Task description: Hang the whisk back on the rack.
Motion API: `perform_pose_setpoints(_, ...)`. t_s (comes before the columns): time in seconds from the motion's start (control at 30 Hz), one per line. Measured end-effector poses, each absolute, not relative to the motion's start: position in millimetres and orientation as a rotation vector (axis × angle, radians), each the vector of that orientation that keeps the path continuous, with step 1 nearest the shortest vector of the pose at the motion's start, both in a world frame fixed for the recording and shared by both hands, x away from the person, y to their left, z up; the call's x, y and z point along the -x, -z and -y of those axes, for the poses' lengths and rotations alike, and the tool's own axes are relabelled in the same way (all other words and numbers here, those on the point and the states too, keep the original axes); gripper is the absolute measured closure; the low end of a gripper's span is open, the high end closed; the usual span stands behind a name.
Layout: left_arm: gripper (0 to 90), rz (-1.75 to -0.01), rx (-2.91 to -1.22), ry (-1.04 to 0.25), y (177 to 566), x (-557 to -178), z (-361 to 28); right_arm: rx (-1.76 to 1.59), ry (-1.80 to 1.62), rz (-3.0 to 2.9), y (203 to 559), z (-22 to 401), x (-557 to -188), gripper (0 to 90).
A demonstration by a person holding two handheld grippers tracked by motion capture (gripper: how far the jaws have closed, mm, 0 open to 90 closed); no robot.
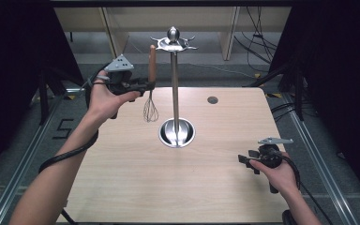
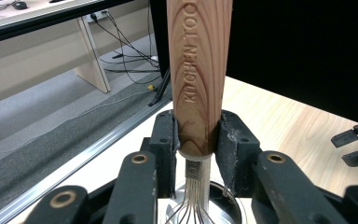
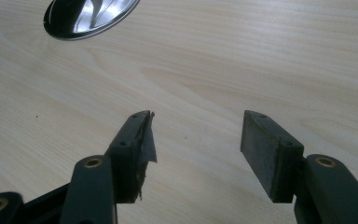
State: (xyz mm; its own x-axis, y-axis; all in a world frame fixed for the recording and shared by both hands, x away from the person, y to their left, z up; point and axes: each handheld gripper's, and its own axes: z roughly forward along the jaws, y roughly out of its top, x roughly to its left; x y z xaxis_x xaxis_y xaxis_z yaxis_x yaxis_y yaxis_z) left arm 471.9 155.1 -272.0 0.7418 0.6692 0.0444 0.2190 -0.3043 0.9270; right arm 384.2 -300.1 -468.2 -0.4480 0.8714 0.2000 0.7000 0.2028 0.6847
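Two jaws tight on whisk (image 2: pixel 198 84) — upright.

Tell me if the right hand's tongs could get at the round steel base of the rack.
Probably yes: the right tongs are open and bare wooden tabletop lies between them and the round steel base.

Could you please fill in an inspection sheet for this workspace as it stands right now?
Surface: light wooden table, round grommet hole.
Job's things: wooden-handled whisk held upright, wires down, beside the steel utensil stand.
Clutter: nothing seen.
Grippers: left gripper shut on the whisk handle; right gripper open, empty, over the table.
Cables: one trails from each gripper; more on the floor behind.
Surroundings: black curtains, desk legs.
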Motion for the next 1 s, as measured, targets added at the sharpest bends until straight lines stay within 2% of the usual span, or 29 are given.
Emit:
perform_pose_setpoints(0.17,67.2,-0.690,-1.862,-0.523,273.7,-471.4,-155.8,-1.501,-1.080,-2.245,468.1,300.0,-384.0,43.9)
perform_pose_setpoints(0.23,61.5,-0.695,-1.857,-0.523,274.1,-470.9,-156.7,-1.501,-1.082,-2.244,468.1,300.1,-384.0,43.9)
perform_pose_setpoints(0.4,54.9,-0.694,-1.826,-0.546,274.6,-467.4,-162.4,-1.500,-1.083,-2.244,468.3,300.3,-384.1,43.9)
perform_pose_setpoints(1.0,36.8,-0.693,-1.767,-0.603,279.9,-433.8,-187.8,-1.516,-1.073,-2.245,467.5,298.9,-382.9,43.9)
